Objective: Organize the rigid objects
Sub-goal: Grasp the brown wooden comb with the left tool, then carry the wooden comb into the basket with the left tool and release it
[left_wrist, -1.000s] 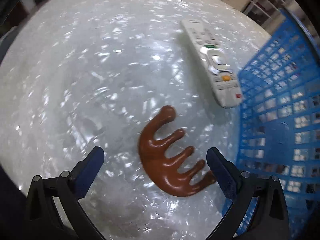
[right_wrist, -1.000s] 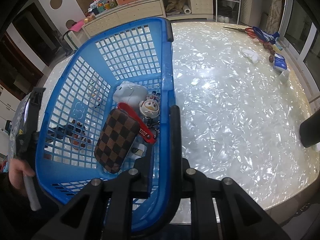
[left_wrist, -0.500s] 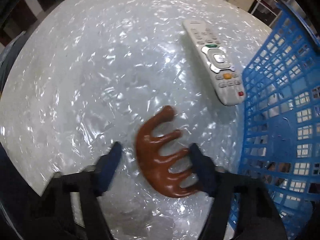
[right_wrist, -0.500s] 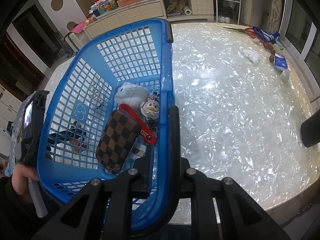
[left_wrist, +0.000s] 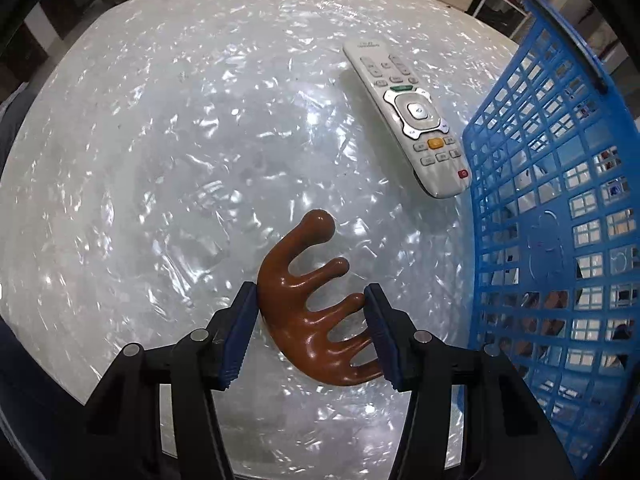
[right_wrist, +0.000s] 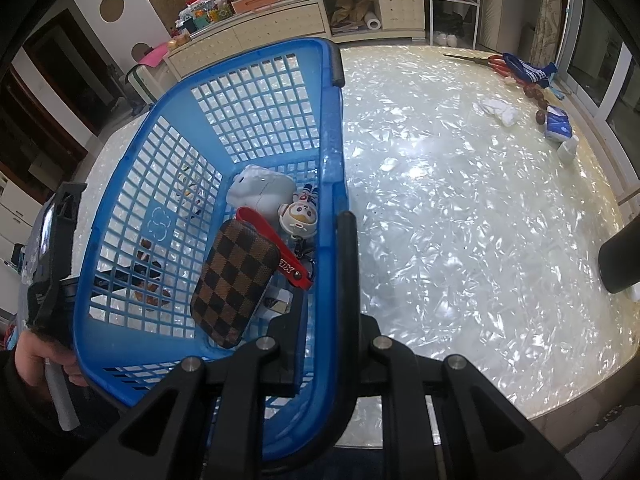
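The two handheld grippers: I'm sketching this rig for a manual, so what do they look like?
The left gripper has a black angular frame with silver pivot bolts and flat fingers faced with ribbed dark-blue pads. The right gripper has the same black frame and silver bolts; its pad colour isn't visible. The hand emerges from a dark sleeve.

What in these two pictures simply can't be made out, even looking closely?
- Left wrist view: the lower tips of the brown wooden comb-shaped massager are covered by a blue pad of the left gripper.
- Right wrist view: the small items under the brown checkered pouch in the blue plastic basket are hidden by it.
- Right wrist view: the dark cylinder is cut off by the right edge.
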The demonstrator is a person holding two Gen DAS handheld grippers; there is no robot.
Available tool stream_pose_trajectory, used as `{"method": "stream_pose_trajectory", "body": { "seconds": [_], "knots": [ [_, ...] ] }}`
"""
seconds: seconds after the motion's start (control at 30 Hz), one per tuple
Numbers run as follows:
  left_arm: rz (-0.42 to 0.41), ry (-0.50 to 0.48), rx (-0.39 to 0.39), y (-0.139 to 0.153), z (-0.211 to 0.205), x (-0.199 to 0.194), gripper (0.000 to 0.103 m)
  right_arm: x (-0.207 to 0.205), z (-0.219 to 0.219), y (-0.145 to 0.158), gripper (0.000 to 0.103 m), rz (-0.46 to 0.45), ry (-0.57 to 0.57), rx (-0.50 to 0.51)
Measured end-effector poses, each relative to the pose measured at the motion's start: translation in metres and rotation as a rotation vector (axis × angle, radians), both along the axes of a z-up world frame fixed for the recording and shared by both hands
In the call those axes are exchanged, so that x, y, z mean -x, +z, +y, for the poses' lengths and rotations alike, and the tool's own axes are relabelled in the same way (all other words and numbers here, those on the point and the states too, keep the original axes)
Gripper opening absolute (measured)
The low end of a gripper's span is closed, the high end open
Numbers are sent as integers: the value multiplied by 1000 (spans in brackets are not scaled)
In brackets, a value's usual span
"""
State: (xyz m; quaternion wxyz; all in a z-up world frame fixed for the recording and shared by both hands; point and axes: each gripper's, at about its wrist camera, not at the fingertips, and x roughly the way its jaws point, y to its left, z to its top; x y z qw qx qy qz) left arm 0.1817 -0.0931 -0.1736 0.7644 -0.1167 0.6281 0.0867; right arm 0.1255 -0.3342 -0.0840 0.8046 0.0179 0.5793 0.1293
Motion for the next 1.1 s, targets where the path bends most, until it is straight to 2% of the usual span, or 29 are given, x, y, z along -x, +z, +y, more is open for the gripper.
{"method": "stream_pose_trajectory", "body": {
  "seconds": [0.23, 0.63, 0.83, 1.1],
  "knots": [
    [-40, -64, 11, 22, 16, -1, 58, 0, 3, 0, 14, 6, -16, 22],
    [-147, -238, 1, 75, 27, 6, 58, 0, 6, 1, 14, 17, -45, 44],
    [-241, -352, -26, 124, 19, 7, 58, -1, 9, 0, 14, 21, -51, 52],
    [-364, -542, 22, 190, -11, 4, 58, -1, 10, 1, 14, 21, -59, 50]
  ]
}}
